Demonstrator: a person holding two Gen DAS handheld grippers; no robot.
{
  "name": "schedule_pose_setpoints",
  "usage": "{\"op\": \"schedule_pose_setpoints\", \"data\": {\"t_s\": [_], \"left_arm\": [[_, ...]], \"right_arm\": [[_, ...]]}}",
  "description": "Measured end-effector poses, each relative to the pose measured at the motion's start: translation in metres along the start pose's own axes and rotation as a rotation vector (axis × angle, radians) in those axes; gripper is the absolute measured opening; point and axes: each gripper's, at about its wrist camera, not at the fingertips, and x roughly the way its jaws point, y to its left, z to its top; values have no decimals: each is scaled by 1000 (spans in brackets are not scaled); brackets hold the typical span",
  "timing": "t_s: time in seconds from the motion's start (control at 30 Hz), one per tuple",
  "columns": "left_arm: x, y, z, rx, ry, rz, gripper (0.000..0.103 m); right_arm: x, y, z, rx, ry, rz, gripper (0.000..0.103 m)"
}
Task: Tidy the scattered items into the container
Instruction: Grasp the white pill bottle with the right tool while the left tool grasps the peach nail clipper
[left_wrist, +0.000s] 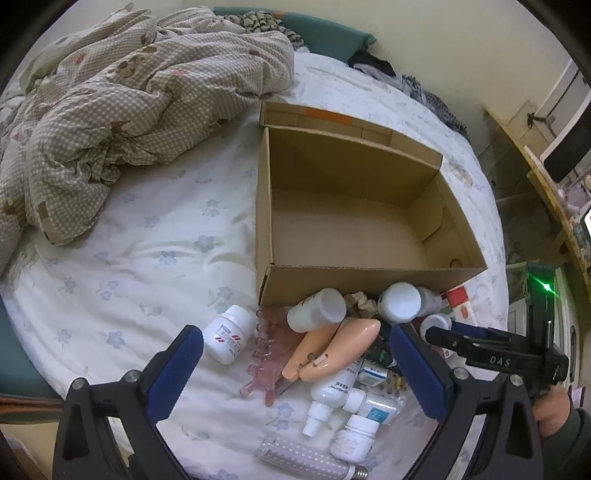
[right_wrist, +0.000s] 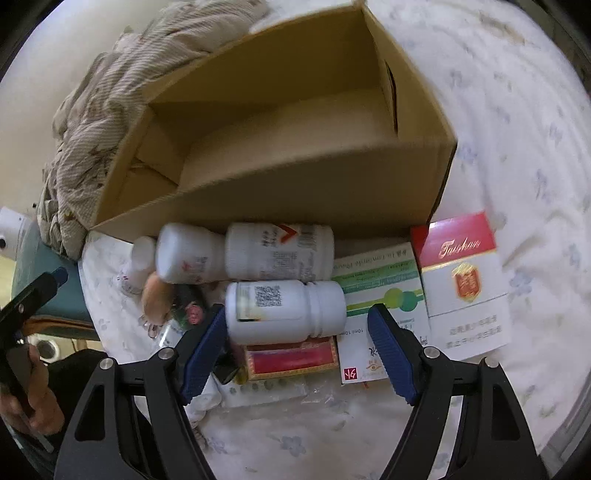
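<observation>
Here, white pill bottle (right_wrist: 286, 312) between the wide-spread fingers of the right gripper (right_wrist: 297, 345), ungrasped.

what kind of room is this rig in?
Most likely a bedroom: the cardboard box and scattered bottles sit on a floral bedsheet, with a rumpled checked quilt beside them and a desk along the wall.

left claw (left_wrist: 295, 365) spread wide, right claw (right_wrist: 297, 343) likewise

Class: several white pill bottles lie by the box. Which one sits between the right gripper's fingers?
The QR-code bottle, on its side between the open right gripper; the others lie nearer the cardboard box.
</observation>
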Motion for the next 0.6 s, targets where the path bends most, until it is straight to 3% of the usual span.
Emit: {"op": "schedule_pose_setpoints", "data": {"t_s": [0.07, 0.17, 0.27, 0.43, 0.47, 0.5, 0.6], "left_arm": [[6, -3, -1, 15, 17, 10, 101], [14, -9, -3, 50, 36, 50, 101], [18, -16, -5, 101, 44, 57, 101], [26, -25, -9, 184, 80, -19, 99], [31, -29, -11, 210, 113, -21, 90], [36, -34, -12, 245, 142, -21, 75], [47, -52, -15, 369, 201, -13, 68]], "right_arm": [[4, -3, 2, 10, -6, 16, 81], [3, -1, 1, -15, -19, 27, 63], [-6, 2, -2, -43, -30, 37, 63], [-47, 3, -4, -42, -120, 73, 62], [-55, 2, -4, -39, -139, 80, 62], [-63, 1, -4, -37, -157, 87, 63], [-87, -2, -4, -30, -213, 109, 63]]}}
